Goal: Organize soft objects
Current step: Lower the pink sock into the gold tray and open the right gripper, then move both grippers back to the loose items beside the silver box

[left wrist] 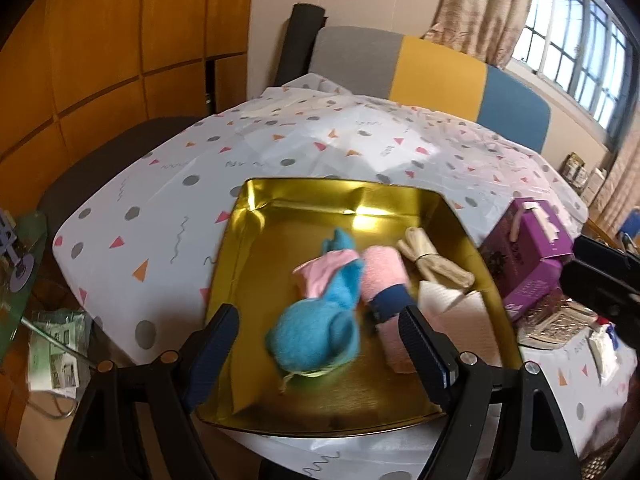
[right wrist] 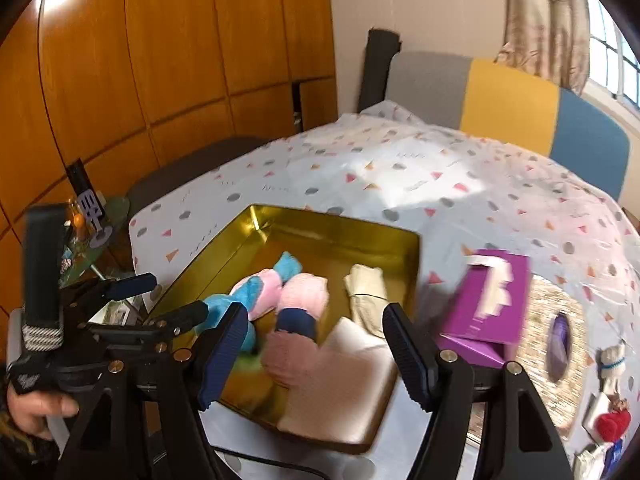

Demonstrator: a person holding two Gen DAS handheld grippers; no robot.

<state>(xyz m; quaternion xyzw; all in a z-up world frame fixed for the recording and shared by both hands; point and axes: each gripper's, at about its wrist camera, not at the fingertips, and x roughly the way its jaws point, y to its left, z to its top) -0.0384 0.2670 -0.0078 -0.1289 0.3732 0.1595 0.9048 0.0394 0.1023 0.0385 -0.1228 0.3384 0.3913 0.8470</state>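
Both grippers, left (left wrist: 320, 344) and right (right wrist: 312, 350), open and empty above tray (left wrist: 240, 240); placing step apparently over, next fetch another soft item.

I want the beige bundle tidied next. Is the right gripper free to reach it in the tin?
Probably yes: the right gripper is open and empty, and the beige bundle lies uncovered in the gold tin, just ahead.

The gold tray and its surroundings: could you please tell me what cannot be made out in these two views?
- Gold tray, left wrist view: near right corner hidden behind the left tool.
- Pink roll, right wrist view: near end motion-blurred.
- Purple box, right wrist view: print blurred, unreadable.
- Small items, right wrist view: blurred, cut by the edge.
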